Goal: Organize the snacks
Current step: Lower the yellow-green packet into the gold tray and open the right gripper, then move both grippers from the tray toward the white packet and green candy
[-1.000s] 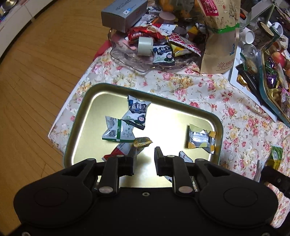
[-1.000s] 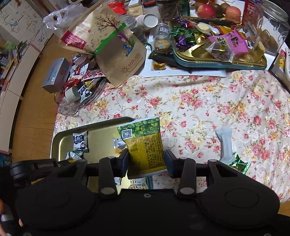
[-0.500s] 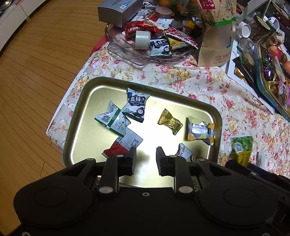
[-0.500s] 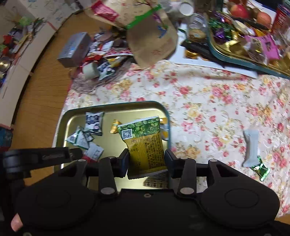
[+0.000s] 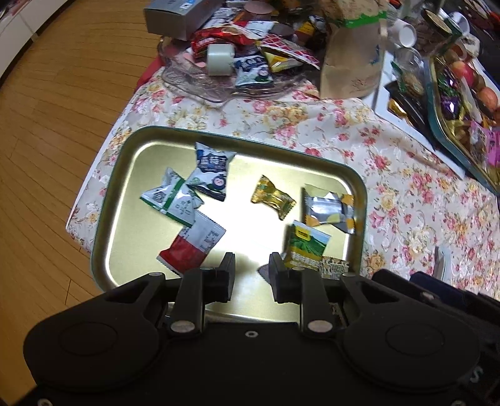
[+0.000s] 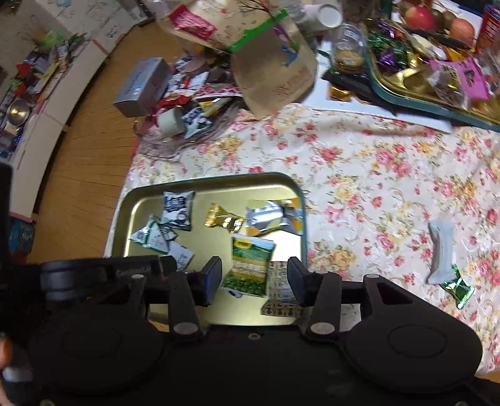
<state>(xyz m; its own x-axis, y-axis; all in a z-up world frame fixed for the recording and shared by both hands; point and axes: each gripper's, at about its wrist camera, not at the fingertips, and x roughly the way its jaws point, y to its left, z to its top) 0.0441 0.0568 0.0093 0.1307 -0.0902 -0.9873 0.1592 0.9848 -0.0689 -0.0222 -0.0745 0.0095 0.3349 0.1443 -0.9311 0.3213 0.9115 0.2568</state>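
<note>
A gold metal tray on the floral tablecloth holds several wrapped snacks: a blue-white packet, a green-white packet, a red-white packet, a gold candy and a silver-yellow packet. A green pea packet lies in the tray's near right corner. My right gripper is open just above it, holding nothing. My left gripper is open and empty over the tray's near edge.
A glass dish piled with snacks and a grey box stand behind the tray. A brown paper bag and a second full tray are at the back right. A white packet and green candy lie on the cloth.
My right gripper opened and let the green pea packet go; it now lies in the tray. The gold candy dropped from my left gripper earlier and lies mid-tray.
</note>
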